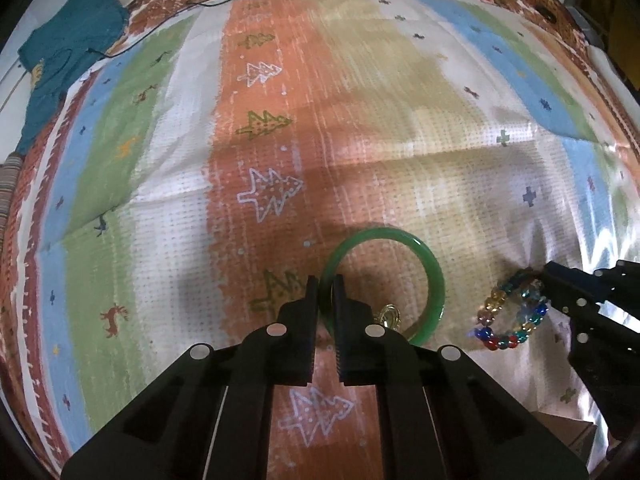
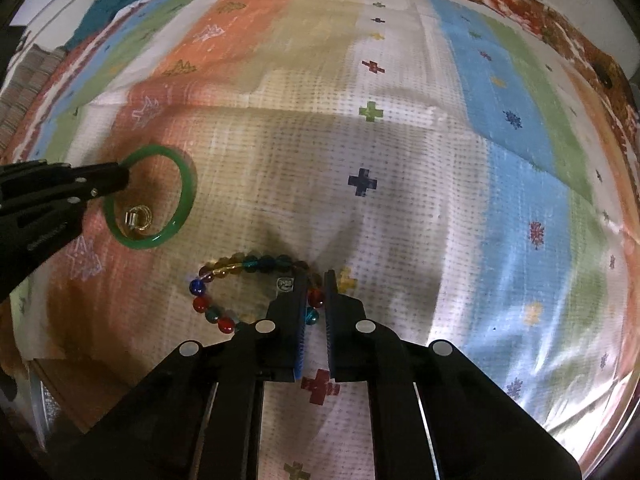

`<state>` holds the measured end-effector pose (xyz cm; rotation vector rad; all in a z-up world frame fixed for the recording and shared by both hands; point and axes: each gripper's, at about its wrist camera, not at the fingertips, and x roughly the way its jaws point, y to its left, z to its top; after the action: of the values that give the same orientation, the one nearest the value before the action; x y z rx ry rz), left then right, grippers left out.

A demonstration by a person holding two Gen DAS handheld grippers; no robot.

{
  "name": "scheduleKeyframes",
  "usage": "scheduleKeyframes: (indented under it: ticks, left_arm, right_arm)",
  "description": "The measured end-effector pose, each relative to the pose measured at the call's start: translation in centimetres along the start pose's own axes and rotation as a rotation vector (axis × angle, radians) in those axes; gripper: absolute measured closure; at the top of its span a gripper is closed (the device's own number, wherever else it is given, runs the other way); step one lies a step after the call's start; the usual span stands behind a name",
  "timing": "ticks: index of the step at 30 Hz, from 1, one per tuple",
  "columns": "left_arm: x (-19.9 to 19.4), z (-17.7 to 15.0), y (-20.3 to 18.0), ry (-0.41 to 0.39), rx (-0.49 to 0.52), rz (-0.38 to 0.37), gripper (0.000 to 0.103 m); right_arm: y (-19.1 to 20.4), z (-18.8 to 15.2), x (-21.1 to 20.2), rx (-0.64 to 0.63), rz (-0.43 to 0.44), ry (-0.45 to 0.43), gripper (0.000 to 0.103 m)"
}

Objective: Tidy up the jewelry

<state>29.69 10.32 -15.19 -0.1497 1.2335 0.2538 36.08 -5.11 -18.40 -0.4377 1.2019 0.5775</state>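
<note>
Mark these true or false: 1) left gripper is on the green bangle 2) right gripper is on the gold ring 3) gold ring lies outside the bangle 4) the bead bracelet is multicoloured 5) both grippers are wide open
1) True: the left gripper is closed on the rim of the green bangle.
2) False: the right gripper grips the bead bracelet.
3) False: the gold ring lies inside the bangle.
4) True: red, blue, teal and amber beads.
5) False: each is closed on its piece.

Green bangle [image 1: 434, 280], multicoloured bead bracelet [image 2: 208, 304]
</note>
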Motion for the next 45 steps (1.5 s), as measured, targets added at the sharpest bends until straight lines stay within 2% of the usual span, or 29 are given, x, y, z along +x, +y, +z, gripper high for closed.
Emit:
scheduleKeyframes:
  ticks: [10,11,17,20,24,33,45]
  left_arm:
    - [-0.7,-0.2,0.0,-0.011,-0.012,-0.012,0.096]
    - [-0.8,-0.2,0.0,-0.012,-0.012,-0.014,0.096]
    - [-1.9,-0.3,-0.1,-0.029,-0.017,-0.023,0.096]
    - [-2.8,-0.5,-0.1,-0.040,-0.019,-0.027,0.096]
    - [-3.1,-0.6,-0.1,-0.041,-0.026,-0.030,0.095]
    - [-3.2,-0.6,0.0,-0.046,-0.032,-0.033,0.094]
    - [-2.6,-0.7,0.3,-0.035,-0.036,-0.024,0.095]
  right_arm:
    - [-0.2,0.1,-0.1,-0.001,0.008,-0.004,0.095]
    - [-0.1,0.2,-0.1,-0.004,0.009,-0.005,0.100]
    - [0.1,0.5,-2.4,-0.003,0.023,-0.061,0.102]
    - [0.4,0.3,-2.5,-0.006,0.038,-0.040,0.102]
    - [0.2,0.1,-2.0,0.018,-0.014,-0.019,0.102]
    - [-0.3,0.2,-1.1,0.042,-0.030,0.036,0.102]
    - [-1.2,0.6,-1.1,0.079,-0.017,0.045,0.102]
